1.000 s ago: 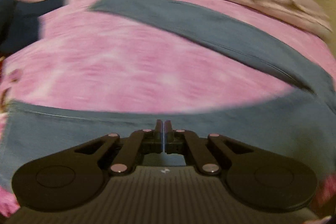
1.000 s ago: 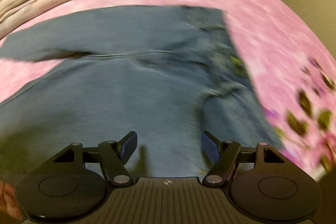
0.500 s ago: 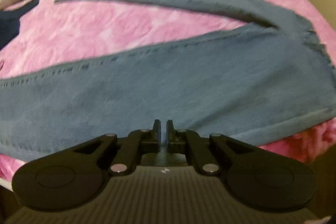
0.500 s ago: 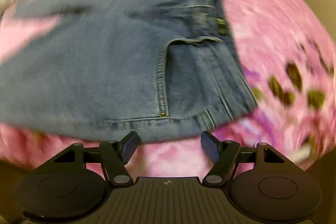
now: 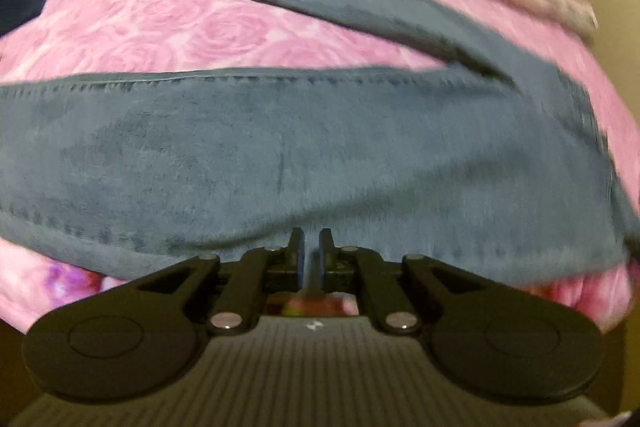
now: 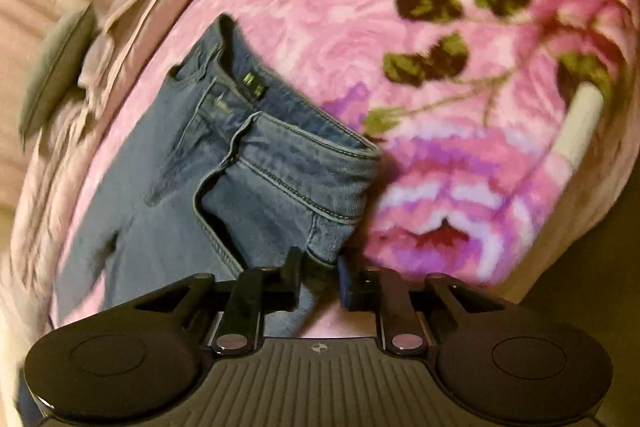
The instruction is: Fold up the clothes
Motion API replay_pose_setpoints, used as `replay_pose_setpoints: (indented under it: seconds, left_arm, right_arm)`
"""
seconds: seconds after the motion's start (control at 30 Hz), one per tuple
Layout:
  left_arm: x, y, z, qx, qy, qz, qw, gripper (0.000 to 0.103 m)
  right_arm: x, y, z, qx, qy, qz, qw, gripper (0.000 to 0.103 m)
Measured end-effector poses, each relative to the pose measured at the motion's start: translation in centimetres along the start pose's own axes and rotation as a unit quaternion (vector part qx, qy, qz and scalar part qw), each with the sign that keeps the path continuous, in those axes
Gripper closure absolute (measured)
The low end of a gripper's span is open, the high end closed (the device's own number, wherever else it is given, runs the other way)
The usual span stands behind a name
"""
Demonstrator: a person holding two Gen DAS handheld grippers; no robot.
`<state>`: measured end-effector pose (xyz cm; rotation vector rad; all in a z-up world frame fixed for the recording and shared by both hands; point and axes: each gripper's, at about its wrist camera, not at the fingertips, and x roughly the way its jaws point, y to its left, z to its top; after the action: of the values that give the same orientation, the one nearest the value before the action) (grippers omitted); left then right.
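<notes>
Now jeans (image 5: 304, 155) spread on pink blanket (image 5: 168, 27). Left gripper (image 5: 309, 259) clenched on near leg edge. Right gripper (image 6: 318, 281), jaws just closing, grasping near waistband corner. Both edges best lifted together, kept taut.

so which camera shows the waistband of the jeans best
The right wrist view: the waistband shows in full, with its stitching, belt loops and inner label, and the right gripper at its near corner. The left wrist view shows only the spread legs of the jeans on the pink blanket; no waistband.
</notes>
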<state>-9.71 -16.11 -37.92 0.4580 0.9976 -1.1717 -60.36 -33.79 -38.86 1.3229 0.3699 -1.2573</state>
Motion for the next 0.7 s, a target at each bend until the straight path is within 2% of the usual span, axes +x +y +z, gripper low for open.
replay_pose_setpoints:
  seconds: [0.07, 0.13, 0.23, 0.33, 0.37, 0.4, 0.43, 0.5, 0.53, 0.6, 0.67, 0.7]
  left_arm:
    - [1.2, -0.7, -0.3, 0.007, 0.015, 0.008, 0.9998, 0.1]
    - [1.8, -2.0, -0.9, 0.036, 0.025, 0.013, 0.9989, 0.1]
    - [1.7, -3.2, -1.3, 0.088, 0.044, -0.009, 0.9951, 0.101]
    - [0.8, -2.0, -0.1, 0.077, 0.055, -0.022, 0.9953, 0.1]
    - [0.2, -1.3, 0.4, 0.068, 0.047, -0.025, 0.9963, 0.1]
    - [-0.4, -0.6, 0.9, 0.061, 0.029, -0.028, 0.9973, 0.1]
    - [-1.0, 0.0, 1.4, 0.058, 0.015, -0.027, 0.9978, 0.099]
    - [-0.2, 1.3, 1.8, 0.066, 0.023, -0.009, 0.9975, 0.1]
    - [0.4, 1.8, 2.0, 0.071, 0.033, 0.001, 0.997, 0.099]
    - [1.7, 2.7, 1.6, 0.096, 0.05, 0.03, 0.9937, 0.098]
    - [1.9, 3.3, 1.5, 0.13, 0.037, 0.049, 0.9896, 0.096]
    - [1.7, 3.7, 1.6, 0.135, 0.036, 0.072, 0.9875, 0.096]
  right_arm:
    - [-0.3, 0.9, -0.2, -0.034, 0.003, -0.016, 0.999, 0.091]
    - [-0.3, 1.7, -0.4, -0.055, 0.004, -0.036, 0.998, 0.091]
    - [-0.2, 2.1, -1.0, -0.062, 0.01, -0.062, 0.996, 0.091]
    - [-0.2, 3.7, -0.4, -0.1, 0.016, -0.097, 0.99, 0.084]
    - [-0.6, 4.7, -0.2, -0.123, 0.009, -0.113, 0.986, 0.066]
    - [-1.1, 5.9, -0.3, -0.155, -0.01, -0.13, 0.979, 0.052]
    - [-1.5, 7.1, -0.5, -0.189, -0.032, -0.138, 0.972, 0.046]
    - [-1.9, 10.0, -1.3, -0.26, -0.067, -0.124, 0.955, 0.045]
    - [-1.3, 11.1, -1.8, -0.282, -0.061, -0.109, 0.951, 0.045]
    - [1.2, 12.9, -3.5, -0.322, -0.023, -0.084, 0.943, 0.045]
    - [3.7, 14.4, -5.3, -0.363, 0.017, -0.067, 0.929, 0.045]
    - [4.9, 14.4, -6.5, -0.389, 0.041, -0.09, 0.916, 0.046]
